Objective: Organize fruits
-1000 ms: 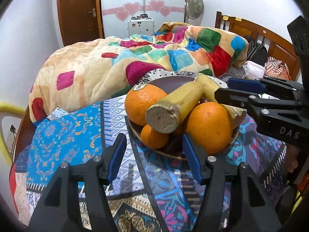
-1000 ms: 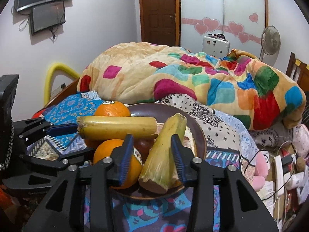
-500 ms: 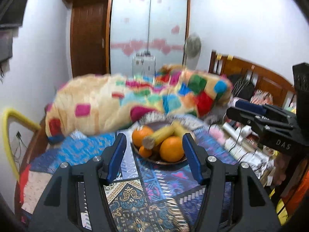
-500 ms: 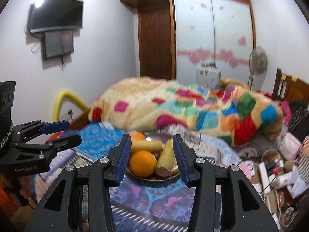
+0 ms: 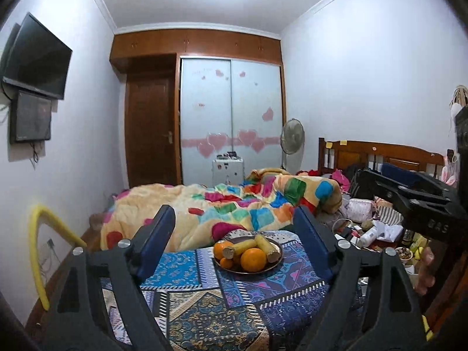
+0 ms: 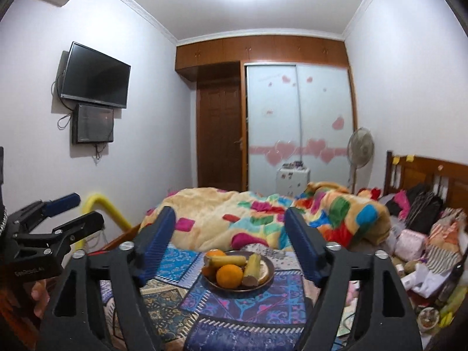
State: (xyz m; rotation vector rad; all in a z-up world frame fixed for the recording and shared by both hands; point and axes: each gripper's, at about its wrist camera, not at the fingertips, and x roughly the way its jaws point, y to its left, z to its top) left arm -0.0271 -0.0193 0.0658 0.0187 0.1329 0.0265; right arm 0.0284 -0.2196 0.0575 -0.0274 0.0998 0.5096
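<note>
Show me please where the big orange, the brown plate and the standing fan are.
big orange (image 5: pixel 254 259), left wrist view, middle of its peel.
brown plate (image 6: pixel 270 269), right wrist view, right rim.
standing fan (image 6: pixel 360 147), right wrist view, round grille.

The left gripper (image 5: pixel 238 241) is made of black plastic arms with long holes cut in them. Its two fingers (image 5: pixel 156 239) have dark blue ridged pads, and round silver screws sit at the joints. The right gripper (image 6: pixel 229 241) looks the same. Its side has small white letters.
</note>
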